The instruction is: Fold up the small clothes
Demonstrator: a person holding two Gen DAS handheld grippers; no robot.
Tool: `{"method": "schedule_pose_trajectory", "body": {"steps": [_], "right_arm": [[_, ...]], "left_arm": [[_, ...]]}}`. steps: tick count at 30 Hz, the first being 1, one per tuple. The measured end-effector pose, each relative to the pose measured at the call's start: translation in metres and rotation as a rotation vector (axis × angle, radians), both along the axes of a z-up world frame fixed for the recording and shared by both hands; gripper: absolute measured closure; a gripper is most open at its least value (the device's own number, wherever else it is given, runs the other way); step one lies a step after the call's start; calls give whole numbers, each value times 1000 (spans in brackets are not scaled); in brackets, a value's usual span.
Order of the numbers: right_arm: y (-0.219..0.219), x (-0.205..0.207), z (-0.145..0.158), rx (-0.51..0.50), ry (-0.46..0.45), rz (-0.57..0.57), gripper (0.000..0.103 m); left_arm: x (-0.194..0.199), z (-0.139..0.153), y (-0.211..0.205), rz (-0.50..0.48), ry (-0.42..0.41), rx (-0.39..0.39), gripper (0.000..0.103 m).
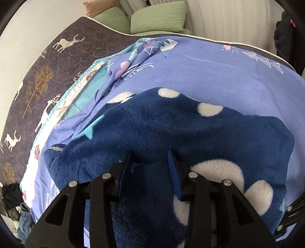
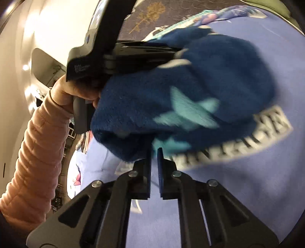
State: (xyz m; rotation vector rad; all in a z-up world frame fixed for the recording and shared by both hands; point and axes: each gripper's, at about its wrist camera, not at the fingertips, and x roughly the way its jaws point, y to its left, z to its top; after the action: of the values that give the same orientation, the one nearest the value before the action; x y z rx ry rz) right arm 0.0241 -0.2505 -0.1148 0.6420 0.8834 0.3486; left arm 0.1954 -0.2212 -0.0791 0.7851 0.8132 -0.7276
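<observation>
**Both grippers clamp a navy fleece garment above the bed**

Left wrist view: the left gripper (image 1: 152,162) has its jaws clamped on a bunched fold of the navy fleece garment (image 1: 171,129), which has white dots and drapes over the periwinkle bedsheet (image 1: 219,72). Two green pillows (image 1: 158,18) lie at the far end of the bed.

Right wrist view: the right gripper (image 2: 154,154) has its jaws nearly together, pinching the garment's lower edge. The garment hangs between both grippers, with the person's left hand (image 2: 64,91) visible on the other gripper's handle.
</observation>
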Motion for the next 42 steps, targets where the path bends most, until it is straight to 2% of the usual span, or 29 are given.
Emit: {"method": "schedule_pose_trajectory", "body": {"steps": [2, 3, 4, 5, 6, 7, 12, 15, 16, 17, 18, 19, 21, 22, 23, 25, 26, 27, 30, 32, 35, 36, 37, 38, 39, 40, 41, 42], "right_arm": [[9, 13, 3, -63, -31, 5, 96], [19, 25, -5, -83, 12, 37, 96], [37, 36, -24, -65, 96, 87, 96], [47, 37, -27, -102, 93, 85, 96], [56, 34, -20, -180, 59, 90, 96], [60, 31, -12, -216, 33, 123, 97], [32, 20, -12, -69, 35, 237, 99], [11, 4, 4, -4, -35, 214, 98], [4, 2, 7, -3, -40, 191, 98], [-3, 5, 2, -32, 2, 142, 98], [-6, 3, -5, -70, 58, 96, 96], [-17, 7, -21, -105, 138, 32, 103], [-43, 5, -36, 55, 161, 4, 103], [-61, -2, -40, 135, 184, -58, 103], [-70, -8, -38, 152, 180, -94, 103], [-79, -25, -20, 64, 124, -141, 103], [-80, -33, -10, 35, 95, -131, 98], [-81, -34, -4, 24, 76, -128, 98], [-87, -49, 30, 13, -56, -132, 97], [-80, -51, 52, -21, -166, -129, 87], [-73, -34, 59, -24, -222, -102, 77], [-69, -24, 51, -47, -197, -91, 77], [-62, -21, 40, -110, -140, -94, 75], [-50, -9, 18, -230, -44, -96, 86], [-50, -3, -2, -255, -14, -86, 86], [-54, 0, -14, -211, -17, -105, 86], [-60, -2, -10, -178, -2, -121, 86], [-65, -1, -6, -163, 21, -140, 86]], "left_arm": [[1, 1, 0, 9, 10, -8, 65], [1, 0, -1, 14, 12, -9, 65], [0, -2, -3, 20, 10, -4, 65], [-2, -4, -6, 20, -13, 10, 65], [-6, -5, -9, 12, -35, 18, 65], [-7, -6, -11, 9, -42, 21, 65], [0, -2, -2, 27, 3, -38, 65], [1, -1, 4, 39, 12, -81, 65], [1, -1, 4, 40, 12, -89, 65], [0, -1, 5, 43, 11, -99, 65], [0, -1, 7, 46, 7, -107, 65], [-1, -1, 8, 48, 4, -112, 64], [-5, 3, 15, 47, -15, -133, 63], [-7, 5, 21, 45, -20, -150, 63], [-7, 8, 25, 48, -22, -161, 62], [-10, 15, 34, 60, -16, -185, 61], [-15, 23, 40, 59, -15, -208, 61], [-20, 29, 46, 46, -20, -229, 61], [-43, 47, 71, 10, -75, -294, 61], [-51, 49, 86, 15, -62, -330, 62], [-61, 38, 108, 42, -13, -389, 69], [-64, 30, 112, 50, -21, -402, 70], [-64, 24, 113, 57, -13, -405, 70], [-64, 11, 112, 66, 3, -407, 70], [-69, 1, 108, 61, -19, -393, 70], [-74, -6, 101, 51, -71, -366, 70], [-78, -7, 93, 48, -112, -336, 73], [-79, -5, 87, 58, -118, -318, 73]]}}
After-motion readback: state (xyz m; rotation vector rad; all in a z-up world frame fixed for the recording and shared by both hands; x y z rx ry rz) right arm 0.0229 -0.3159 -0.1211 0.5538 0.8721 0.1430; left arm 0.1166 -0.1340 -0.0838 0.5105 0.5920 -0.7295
